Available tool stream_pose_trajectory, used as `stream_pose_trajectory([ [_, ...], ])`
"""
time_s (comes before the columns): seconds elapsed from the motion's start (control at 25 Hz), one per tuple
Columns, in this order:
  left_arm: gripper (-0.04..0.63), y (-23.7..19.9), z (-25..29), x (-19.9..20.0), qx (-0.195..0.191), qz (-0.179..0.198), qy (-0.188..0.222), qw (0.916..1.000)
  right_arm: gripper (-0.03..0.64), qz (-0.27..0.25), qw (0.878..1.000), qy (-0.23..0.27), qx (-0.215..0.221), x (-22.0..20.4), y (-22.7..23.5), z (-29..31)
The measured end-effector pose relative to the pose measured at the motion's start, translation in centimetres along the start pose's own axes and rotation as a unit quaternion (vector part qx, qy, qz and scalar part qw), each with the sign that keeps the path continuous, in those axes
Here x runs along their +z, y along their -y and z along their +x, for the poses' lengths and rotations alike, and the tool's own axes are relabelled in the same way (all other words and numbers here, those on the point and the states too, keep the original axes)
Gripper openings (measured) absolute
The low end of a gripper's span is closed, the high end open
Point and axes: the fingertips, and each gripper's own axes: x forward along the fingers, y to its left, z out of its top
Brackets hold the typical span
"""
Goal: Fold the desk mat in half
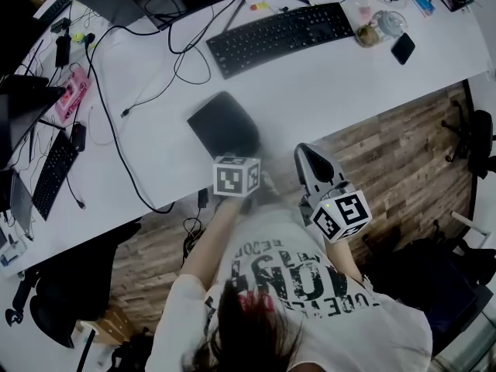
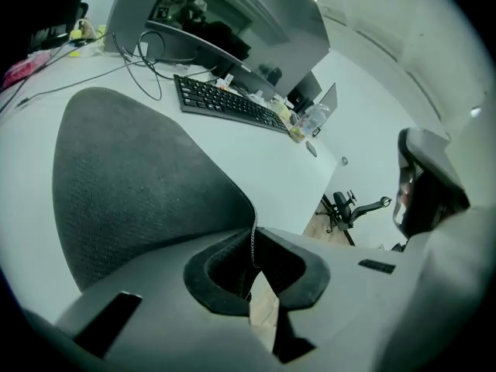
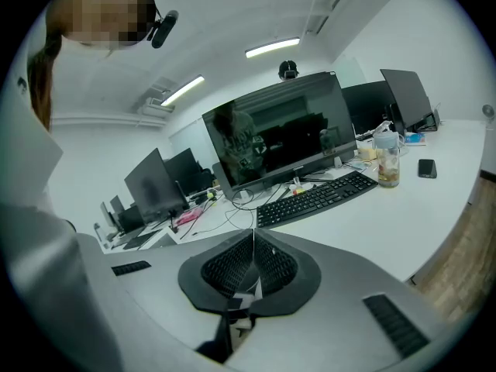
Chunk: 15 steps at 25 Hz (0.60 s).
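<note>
**A:** Hair (image 1: 244,324) and a white printed shirt (image 1: 310,285) fill the bottom of the head view. What sits just past them?

**B:** Both marker cubes do. The left gripper (image 2: 254,239) reaches over the near edge of the white desk (image 1: 325,91). The right gripper (image 3: 253,242) hangs just off that edge, above the wooden floor (image 1: 403,153).

**A:** Where is the desk mat?

**B:** The desk mat (image 1: 221,122) is a dark patch on the desk, close to the near edge and straight ahead of the left cube. A black keyboard (image 1: 280,36) lies farther back, well apart from it.

**A:** Is the left gripper gripping it?

**B:** Yes. In the left gripper view the grey mat sweeps up from the desk, and its stitched edge runs into the seam between the pads. The jaws are pinching that edge.

**A:** And the right gripper?

**B:** Its ribbed pads are pressed together with nothing between them. It points towards a monitor (image 3: 279,134) and the keyboard in front of it, and it touches neither the mat nor the desk.

**A:** Anything else on the desk?

**B:** A jar (image 1: 370,33) and a dark phone (image 1: 402,48) sit near the far right end. Black cables loop across the left part, beside a pink item (image 1: 71,91) and a second keyboard (image 1: 53,173).
</note>
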Motion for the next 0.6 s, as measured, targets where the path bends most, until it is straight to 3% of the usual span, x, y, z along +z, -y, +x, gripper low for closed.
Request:
stream_pose_trajectory([
  [0.2,0.028,0.1,0.2,0.0,-0.003,-0.003,-0.004,1.0,0.002,0.0,1.0,0.003,0.0,0.3,0.2,0.1],
  [0.36,0.149,1.6,0.1,0.1,-0.044,0.002,-0.004,0.999,0.002,-0.001,1.0,0.003,0.003,0.3,0.0,0.2],
  [0.6,0.198,2.3,0.1,0.2,-0.052,0.001,0.002,0.9986,0.002,-0.001,1.0,0.006,0.005,0.2,0.0,-0.2],
])
